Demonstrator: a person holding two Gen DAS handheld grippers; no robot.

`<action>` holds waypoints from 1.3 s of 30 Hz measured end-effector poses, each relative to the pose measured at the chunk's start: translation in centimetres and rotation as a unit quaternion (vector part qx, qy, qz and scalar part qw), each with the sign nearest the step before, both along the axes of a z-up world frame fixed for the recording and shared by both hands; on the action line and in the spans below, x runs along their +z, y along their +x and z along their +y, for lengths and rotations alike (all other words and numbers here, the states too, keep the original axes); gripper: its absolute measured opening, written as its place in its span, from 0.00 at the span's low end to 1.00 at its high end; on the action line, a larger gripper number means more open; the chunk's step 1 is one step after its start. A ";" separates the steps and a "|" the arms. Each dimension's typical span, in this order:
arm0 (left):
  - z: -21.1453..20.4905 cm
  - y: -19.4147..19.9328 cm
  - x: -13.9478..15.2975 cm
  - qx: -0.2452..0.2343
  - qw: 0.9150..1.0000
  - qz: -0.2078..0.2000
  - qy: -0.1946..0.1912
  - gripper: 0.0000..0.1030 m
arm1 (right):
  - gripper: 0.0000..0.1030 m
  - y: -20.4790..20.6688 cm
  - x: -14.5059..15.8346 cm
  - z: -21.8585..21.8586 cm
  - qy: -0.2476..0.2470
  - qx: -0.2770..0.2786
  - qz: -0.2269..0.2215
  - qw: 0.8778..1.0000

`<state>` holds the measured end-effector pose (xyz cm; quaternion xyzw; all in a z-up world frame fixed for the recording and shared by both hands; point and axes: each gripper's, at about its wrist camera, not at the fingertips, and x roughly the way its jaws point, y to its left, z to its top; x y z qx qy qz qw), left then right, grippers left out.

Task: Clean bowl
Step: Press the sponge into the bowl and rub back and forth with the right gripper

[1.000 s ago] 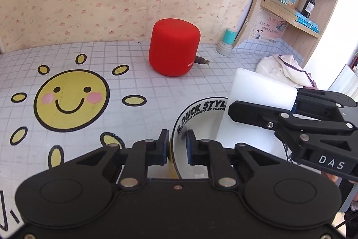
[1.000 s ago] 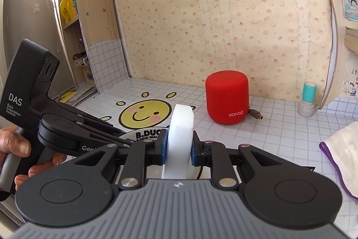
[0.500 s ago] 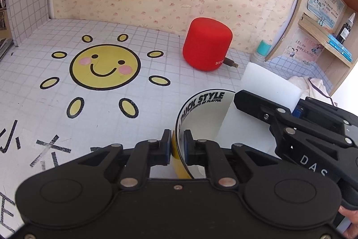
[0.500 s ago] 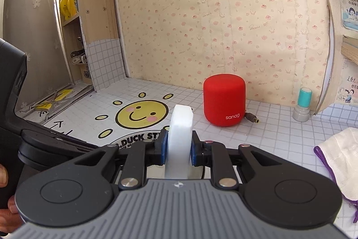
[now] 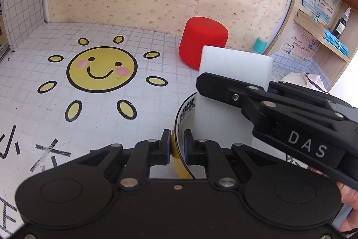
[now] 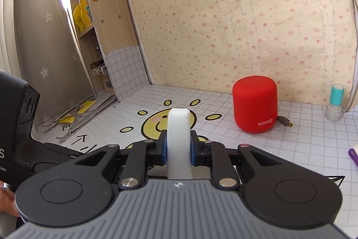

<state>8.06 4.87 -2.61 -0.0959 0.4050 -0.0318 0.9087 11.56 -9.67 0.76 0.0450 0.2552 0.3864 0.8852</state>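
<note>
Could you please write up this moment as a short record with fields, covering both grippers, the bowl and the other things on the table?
left gripper: shut on the rim of the white bowl with black lettered band and yellow outside
right gripper: shut on the white rectangular sponge block
sponge position: lower end inside the bowl
red cylindrical speaker: upright near the back wall
teal-capped small bottle: right of the speaker
white cloth: table's right edge

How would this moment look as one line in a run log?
left gripper: shut on bowl rim | right gripper: shut on white sponge | sponge in bowl
</note>
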 end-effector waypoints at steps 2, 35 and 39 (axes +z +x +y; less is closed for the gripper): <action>0.1 0.0 0.0 0.001 1.000 0.001 -0.001 0.12 | 0.21 0.2 -0.4 0.2 -0.003 -0.003 -0.001 1.000; -0.1 -0.4 -0.4 0.005 1.000 0.001 0.001 0.12 | 0.21 -0.6 0.1 0.5 -0.035 -0.022 -0.040 0.998; -0.2 -0.4 -0.4 0.005 1.000 -0.001 0.008 0.12 | 0.21 -0.8 -0.2 -0.3 -0.041 -0.024 -0.032 0.998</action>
